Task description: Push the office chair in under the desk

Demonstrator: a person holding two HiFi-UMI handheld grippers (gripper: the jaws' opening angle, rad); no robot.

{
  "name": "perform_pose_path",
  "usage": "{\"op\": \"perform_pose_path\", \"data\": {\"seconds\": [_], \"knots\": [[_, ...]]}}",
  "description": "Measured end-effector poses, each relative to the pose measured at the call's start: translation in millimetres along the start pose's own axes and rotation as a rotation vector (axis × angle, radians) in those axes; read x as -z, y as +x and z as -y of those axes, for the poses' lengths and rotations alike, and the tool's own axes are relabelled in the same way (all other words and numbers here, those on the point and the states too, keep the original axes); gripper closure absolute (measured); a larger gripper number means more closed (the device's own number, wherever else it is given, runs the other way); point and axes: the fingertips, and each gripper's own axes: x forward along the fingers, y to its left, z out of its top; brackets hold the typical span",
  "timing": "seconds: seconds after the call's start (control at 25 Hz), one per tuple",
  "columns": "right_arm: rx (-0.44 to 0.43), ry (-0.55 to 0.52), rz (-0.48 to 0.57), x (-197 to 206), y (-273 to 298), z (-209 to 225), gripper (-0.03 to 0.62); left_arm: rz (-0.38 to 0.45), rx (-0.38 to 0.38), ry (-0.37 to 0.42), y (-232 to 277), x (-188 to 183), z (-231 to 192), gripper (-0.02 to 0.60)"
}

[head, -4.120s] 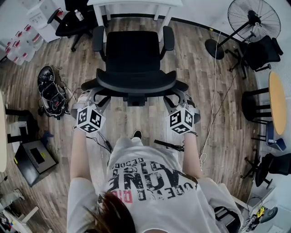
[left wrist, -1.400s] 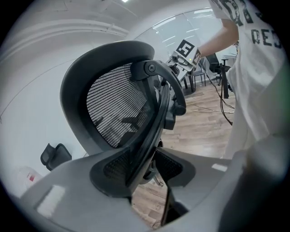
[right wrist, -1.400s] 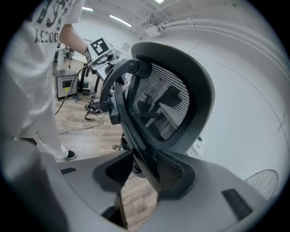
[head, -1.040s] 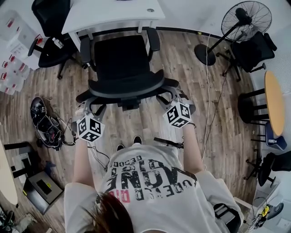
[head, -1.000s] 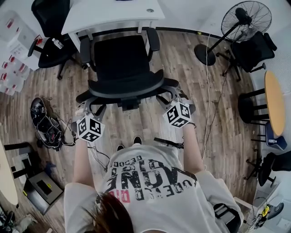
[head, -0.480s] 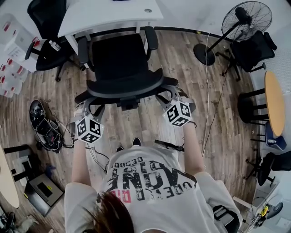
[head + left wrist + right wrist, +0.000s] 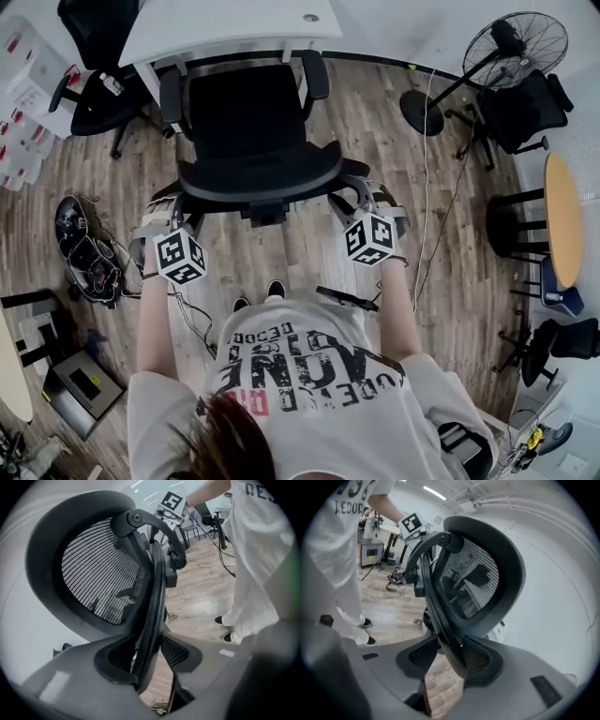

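The black mesh office chair (image 7: 253, 122) faces the white desk (image 7: 216, 23), with its seat front at the desk's edge. I stand behind its backrest (image 7: 258, 178). My left gripper (image 7: 173, 202) holds the backrest's left end. In the left gripper view the rim (image 7: 152, 602) lies slanted between the pads (image 7: 117, 663) and touches both. Its jaws have just been opening slightly, with the rim still between them. My right gripper (image 7: 354, 192) is shut on the right end. In the right gripper view the rim (image 7: 436, 606) runs down between the jaws of the right gripper (image 7: 450, 660).
A second black chair (image 7: 94, 37) stands left of the desk. At the right are a floor fan (image 7: 516, 42), another chair (image 7: 525, 103) and a round table (image 7: 562, 220). Tangled gear (image 7: 80, 253) and a cable (image 7: 347, 298) lie on the wood floor.
The chair has rolled toward the desk with both grippers on its back. In the last half second the left gripper rolled and shifted a little leftward. The right gripper barely moved.
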Motion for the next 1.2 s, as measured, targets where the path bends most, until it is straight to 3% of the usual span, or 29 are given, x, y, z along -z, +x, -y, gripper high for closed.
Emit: {"op": "perform_pose_path", "data": {"seconds": [0.16,0.6,0.84,1.2], "knots": [[-0.022,-0.065,-0.039,11.0,4.3,1.6,0.434,-0.013,0.008,0.065,-1.0,3.5,7.5,0.440],[-0.034,-0.066,-0.015,2.8,-6.4,-15.2,0.434,-0.056,0.054,0.024,-14.2,9.5,23.4,0.446],[-0.053,-0.060,0.036,-0.9,-16.9,-25.9,0.433,-0.049,0.043,0.039,-25.9,11.5,32.2,0.443],[-0.033,-0.045,0.008,7.0,2.3,-6.9,0.433,-0.043,0.030,0.039,-5.3,8.1,14.2,0.440]]}}
